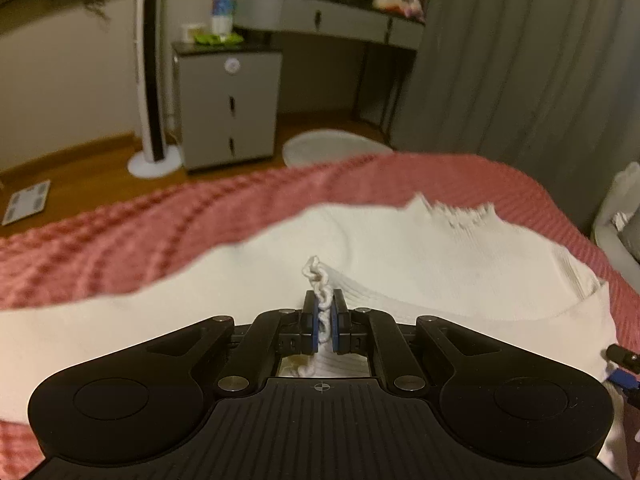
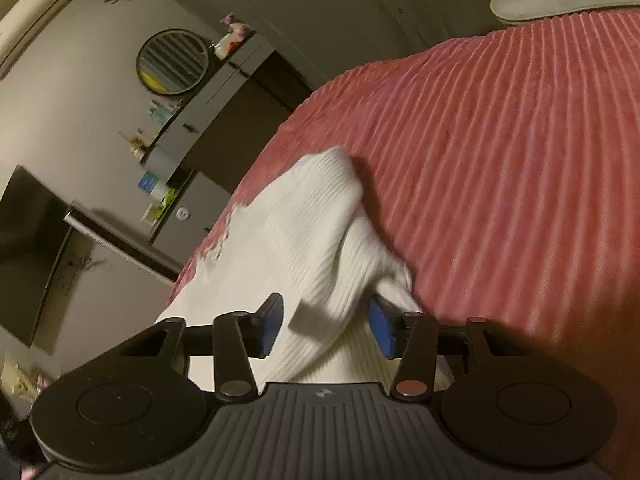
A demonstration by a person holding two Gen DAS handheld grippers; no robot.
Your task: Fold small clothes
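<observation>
The white knit garment lies spread on the pink ribbed bedspread. The left claw is clamped narrow on a bunched white edge — hold that pinch firm. The right claw stands wide, a ribbed fold between its pads but not gripped. Close it squarely on the fold before lifting — both edges should travel level.

garment: white ribbed knit top, plain, with a white twisted cord
bed cover: pinky-red ribbed plush blanket, ridged stripes
left tool: black with blue pads
right tool: same, black and blue
cabinet: grey two-drawer bedside cabinet, black top
</observation>
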